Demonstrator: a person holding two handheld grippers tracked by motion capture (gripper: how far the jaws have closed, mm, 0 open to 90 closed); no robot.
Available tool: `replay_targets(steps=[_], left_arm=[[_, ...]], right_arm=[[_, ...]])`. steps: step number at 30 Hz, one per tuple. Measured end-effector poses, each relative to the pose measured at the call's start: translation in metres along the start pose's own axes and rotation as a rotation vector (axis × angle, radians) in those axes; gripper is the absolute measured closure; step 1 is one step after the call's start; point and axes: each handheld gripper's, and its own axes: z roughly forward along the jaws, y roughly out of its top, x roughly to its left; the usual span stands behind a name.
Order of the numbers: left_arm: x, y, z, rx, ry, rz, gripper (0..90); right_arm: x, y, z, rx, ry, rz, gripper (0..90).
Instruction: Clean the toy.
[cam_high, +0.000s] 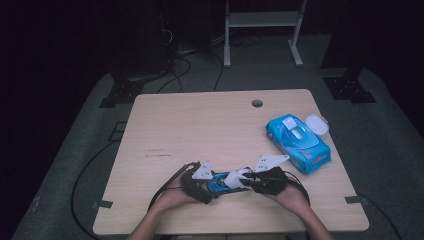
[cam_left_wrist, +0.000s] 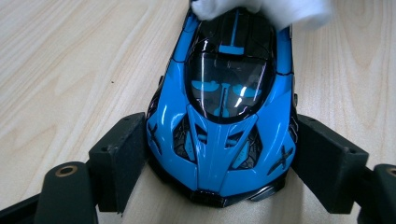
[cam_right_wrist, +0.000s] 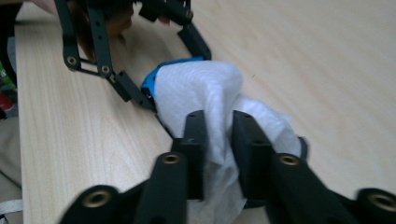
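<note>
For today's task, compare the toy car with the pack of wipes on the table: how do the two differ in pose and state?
The toy car sits near the table's front edge, clamped between the left gripper's jaws; the wipes pack lies free at the right side. The car is being rubbed by a white wipe pinched in the right gripper; the pack lies untouched, its lid flipped open. Both are blue.

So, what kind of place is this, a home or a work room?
Probably a lab or recording room, not a home. The bare wooden table stands alone on grey carpet, cables lie loose across the floor behind it, and a white metal stand rises in the dark background.
</note>
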Motion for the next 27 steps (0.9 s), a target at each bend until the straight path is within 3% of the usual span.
replay_targets(steps=[2,5,9,10,14,17,23,27], left_arm=[[0.001,-0.001,0.000,-0.003,-0.009,-0.009,21.4],[0.001,-0.001,0.000,-0.002,-0.008,-0.005,21.4],[0.001,-0.001,0.000,-0.002,-0.008,-0.007,21.7],[0.002,-0.001,0.000,-0.001,-0.010,-0.005,21.8],[0.002,-0.001,0.000,0.001,-0.015,-0.003,21.9],[0.002,-0.001,0.000,0.002,-0.013,0.000,21.9],[0.001,0.000,0.000,0.005,-0.003,0.009,22.2],[0.001,0.000,0.000,0.003,-0.005,0.011,22.4]], right_arm=[[-0.003,0.000,-0.005,-0.025,-0.011,0.007,60.4],[-0.008,-0.002,0.002,-0.017,-0.001,0.009,50.0],[-0.012,-0.002,0.017,-0.011,-0.004,0.035,45.7],[-0.013,-0.001,0.019,-0.012,0.002,0.050,46.2],[-0.014,-0.002,0.026,0.004,-0.005,0.062,68.9],[-0.017,-0.005,0.025,-0.006,-0.004,0.090,78.4],[-0.019,-0.006,0.015,0.007,-0.023,0.082,82.9],[-0.012,-0.007,0.013,-0.014,0.011,0.078,83.2]])
